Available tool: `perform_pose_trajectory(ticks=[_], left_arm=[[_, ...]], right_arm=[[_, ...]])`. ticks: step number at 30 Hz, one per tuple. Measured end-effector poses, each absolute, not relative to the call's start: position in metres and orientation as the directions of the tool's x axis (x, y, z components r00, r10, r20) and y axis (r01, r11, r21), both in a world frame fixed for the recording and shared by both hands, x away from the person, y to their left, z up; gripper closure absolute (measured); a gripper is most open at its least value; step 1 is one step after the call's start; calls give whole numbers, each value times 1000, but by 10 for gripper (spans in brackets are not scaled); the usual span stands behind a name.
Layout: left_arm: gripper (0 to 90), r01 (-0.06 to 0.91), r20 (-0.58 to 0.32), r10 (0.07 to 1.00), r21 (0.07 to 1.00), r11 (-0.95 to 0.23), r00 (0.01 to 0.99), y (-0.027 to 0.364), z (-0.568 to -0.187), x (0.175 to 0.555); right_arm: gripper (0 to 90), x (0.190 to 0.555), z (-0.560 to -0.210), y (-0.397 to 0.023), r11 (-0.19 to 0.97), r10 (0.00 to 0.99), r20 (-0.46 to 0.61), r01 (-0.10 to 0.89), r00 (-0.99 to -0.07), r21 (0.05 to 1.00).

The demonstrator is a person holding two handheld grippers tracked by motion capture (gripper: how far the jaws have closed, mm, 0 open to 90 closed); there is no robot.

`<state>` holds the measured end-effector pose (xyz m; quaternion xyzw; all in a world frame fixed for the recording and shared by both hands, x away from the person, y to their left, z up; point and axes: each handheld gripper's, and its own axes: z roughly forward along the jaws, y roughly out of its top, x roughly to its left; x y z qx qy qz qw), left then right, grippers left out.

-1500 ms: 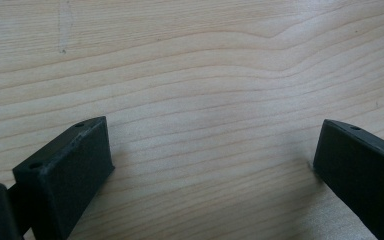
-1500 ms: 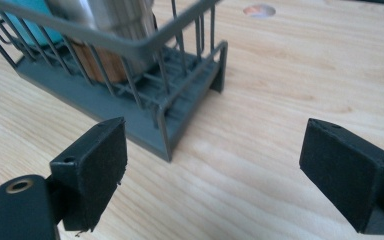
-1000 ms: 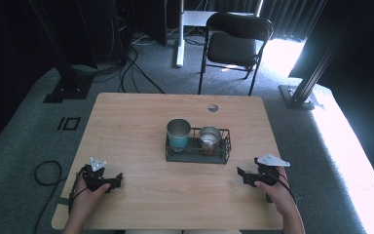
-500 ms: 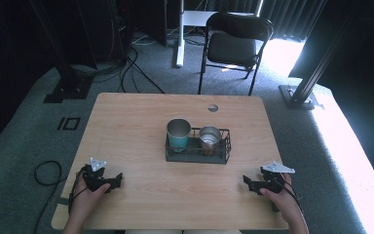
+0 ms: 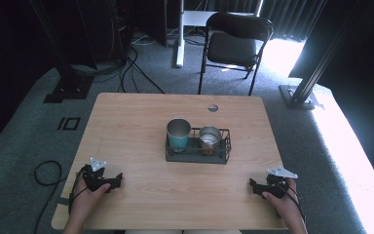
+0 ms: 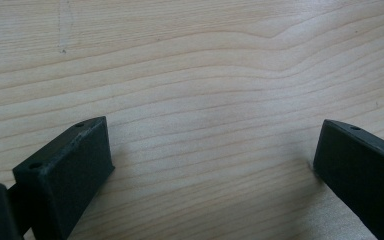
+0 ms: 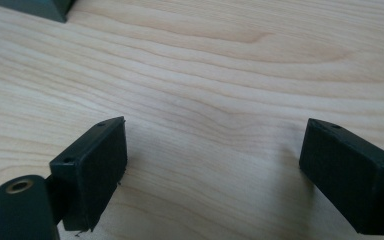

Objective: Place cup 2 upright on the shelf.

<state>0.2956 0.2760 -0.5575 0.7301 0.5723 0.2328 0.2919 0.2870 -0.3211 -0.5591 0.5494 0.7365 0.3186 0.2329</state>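
The wire basket [image 5: 197, 152] sits near the middle of the desk [image 5: 126, 126], well apart from both claws; its long axis runs left to right across the desk, parallel to the near edge; its low black mesh walls stand level. In its left end stands a metal cup [image 5: 178, 134] with a teal lower band, upright, mouth up; in the middle of the basket stands a shorter metal cup [image 5: 209, 137], also upright and open to the top, just beside the first; whether the two touch cannot be told. No writing or label can be read on either cup or on the basket from the high view.

The left claw [image 5: 118, 178] rests at the near left of the desk in the person's left hand [image 5: 86, 196], pointing toward the right; in the left gripper view its jaws stand wide apart over bare wood grain, holding nothing. The right claw [image 5: 251, 184] lies at the near right in the right hand [image 5: 282, 204], pointing toward the left; in the right gripper view its jaws are likewise spread, nothing between them; a dark corner at that view's top left edge is too little to identify. A black chair [image 5: 236, 41] stands on the floor beyond the desk's far edge.
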Motion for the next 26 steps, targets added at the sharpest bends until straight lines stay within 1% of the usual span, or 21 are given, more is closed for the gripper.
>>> perform_pose_trajectory(ticks=[5, 7, 9, 26], left_arm=[[28, 700, 6, 972, 693, -174, 236, 276, -558, 296], [28, 700, 6, 972, 693, -174, 236, 276, -558, 296], [28, 700, 6, 972, 693, -174, 236, 276, -558, 296], [28, 700, 6, 972, 693, -174, 236, 276, -558, 296]], right_arm=[[128, 285, -559, -324, 129, 980, 11, 674, -200, 727], [127, 285, -559, -325, 82, 991, 13, 682, -132, 727], [126, 285, -559, -327, 51, 996, 14, 685, -89, 727], [123, 286, -559, -327, 48, 996, 13, 686, -84, 726]])
